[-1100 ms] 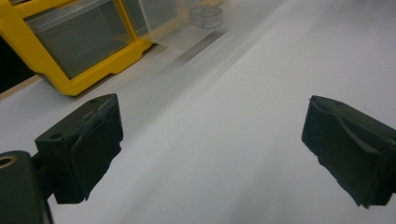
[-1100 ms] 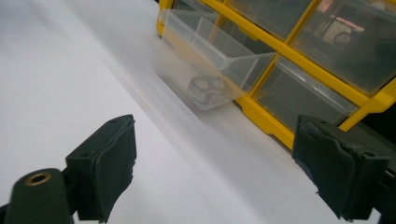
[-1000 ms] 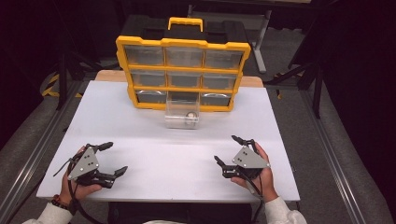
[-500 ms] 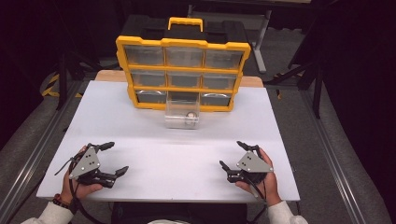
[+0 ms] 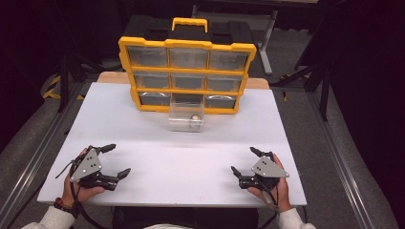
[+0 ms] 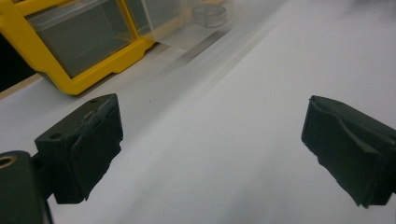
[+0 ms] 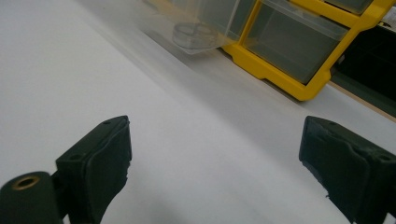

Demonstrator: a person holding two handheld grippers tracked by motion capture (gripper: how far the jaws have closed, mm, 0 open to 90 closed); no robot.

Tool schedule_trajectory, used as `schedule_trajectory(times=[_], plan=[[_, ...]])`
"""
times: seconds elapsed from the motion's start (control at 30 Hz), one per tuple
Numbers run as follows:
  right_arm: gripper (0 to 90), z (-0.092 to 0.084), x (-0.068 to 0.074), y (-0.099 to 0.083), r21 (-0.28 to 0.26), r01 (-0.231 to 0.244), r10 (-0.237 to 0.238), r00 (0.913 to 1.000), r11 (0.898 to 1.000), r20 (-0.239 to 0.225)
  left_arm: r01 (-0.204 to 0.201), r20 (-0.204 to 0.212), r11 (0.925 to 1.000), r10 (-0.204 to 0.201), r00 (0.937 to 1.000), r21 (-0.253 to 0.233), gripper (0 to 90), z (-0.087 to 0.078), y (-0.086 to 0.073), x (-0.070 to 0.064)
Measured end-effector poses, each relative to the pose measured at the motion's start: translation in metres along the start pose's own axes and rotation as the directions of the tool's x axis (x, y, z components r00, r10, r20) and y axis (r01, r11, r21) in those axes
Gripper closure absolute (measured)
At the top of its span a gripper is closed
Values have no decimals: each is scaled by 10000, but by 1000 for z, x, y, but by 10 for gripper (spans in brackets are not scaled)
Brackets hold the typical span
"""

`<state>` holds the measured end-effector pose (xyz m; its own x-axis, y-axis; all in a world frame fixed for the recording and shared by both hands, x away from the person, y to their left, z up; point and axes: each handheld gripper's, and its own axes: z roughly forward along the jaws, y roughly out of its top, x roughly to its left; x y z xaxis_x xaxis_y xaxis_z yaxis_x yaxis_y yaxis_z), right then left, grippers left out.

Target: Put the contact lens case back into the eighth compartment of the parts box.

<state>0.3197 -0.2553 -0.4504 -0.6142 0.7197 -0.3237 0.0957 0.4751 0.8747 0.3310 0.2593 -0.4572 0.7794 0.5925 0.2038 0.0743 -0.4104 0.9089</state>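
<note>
Clear drawer (image 5: pixel 186 116) stood pulled out at 12 o'clock, presumably for access; left gripper (image 5: pixel 116 160) and right gripper (image 5: pixel 243 161) rested released, empty.

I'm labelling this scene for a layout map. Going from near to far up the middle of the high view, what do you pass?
Bare white table → clear drawer pulled out, small round thing inside → yellow organizer → its handle.
</note>
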Motion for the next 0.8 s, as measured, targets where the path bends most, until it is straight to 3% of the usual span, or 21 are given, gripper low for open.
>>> schedule_trajectory(times=[0.3, 0.8], plan=[[101, -5, 3, 1, -139, 31, -31, 10000, 9999, 11, -152, 157, 9999, 152, 9998, 27, 65, 4, 1, -1], [102, -3, 2, 2, -60, -16, 17, 9999, 10000, 134, -17, 310, 10000, 17, 9995, -7, 65, 4, 0, 0]])
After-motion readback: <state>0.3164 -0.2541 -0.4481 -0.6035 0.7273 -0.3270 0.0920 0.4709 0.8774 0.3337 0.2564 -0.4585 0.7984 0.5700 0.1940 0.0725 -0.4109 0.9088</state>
